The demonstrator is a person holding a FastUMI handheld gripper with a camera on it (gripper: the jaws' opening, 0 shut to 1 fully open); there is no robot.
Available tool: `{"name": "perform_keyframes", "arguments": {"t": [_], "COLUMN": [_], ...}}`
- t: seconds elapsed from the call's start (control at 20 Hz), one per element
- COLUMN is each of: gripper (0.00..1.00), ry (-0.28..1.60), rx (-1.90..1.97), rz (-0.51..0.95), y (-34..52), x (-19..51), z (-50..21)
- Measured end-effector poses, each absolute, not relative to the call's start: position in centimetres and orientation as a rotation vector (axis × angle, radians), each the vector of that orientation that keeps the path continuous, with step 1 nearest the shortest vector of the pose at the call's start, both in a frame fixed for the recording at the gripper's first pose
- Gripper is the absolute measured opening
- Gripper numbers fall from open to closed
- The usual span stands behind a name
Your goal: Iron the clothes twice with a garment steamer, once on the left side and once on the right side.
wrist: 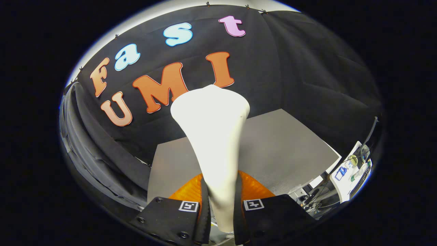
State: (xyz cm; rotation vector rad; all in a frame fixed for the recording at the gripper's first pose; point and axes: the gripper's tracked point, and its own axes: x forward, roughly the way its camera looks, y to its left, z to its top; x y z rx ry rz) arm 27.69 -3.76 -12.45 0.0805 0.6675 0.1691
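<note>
Your tongs (221, 208) are squeezed on one white garment steamer (211, 136). You have two fingers (201, 212), one on each side of its thin handle, and both press against it. Each finger carries one small square marker, so you can count two markers (188, 206) in all.

From between your fingers the steamer reaches forward and up. It starts thin down at the fingers and gets wide at its far end, where the rounded head stands in front of the black cloth wall (290, 68).

Just behind the fingers you can see two orange ribbed pieces (254, 189), one on each side of the handle.

Under the steamer and beyond it lies one flat grey table (283, 150). Its far edge meets the cloth wall.

Off past the table's right side sits one white tray (348, 177) with small things on it. They are too small to name. A few dark cables (370, 135) hang near it.
</note>
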Motion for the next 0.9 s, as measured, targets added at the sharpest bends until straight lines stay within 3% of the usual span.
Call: {"name": "perform_keyframes", "arguments": {"t": [0.9], "gripper": [0.34], "ry": [0.494], "rx": [0.106], "rz": [0.139], "y": [6.5], "x": [13.7], "z": [-6.1]}}
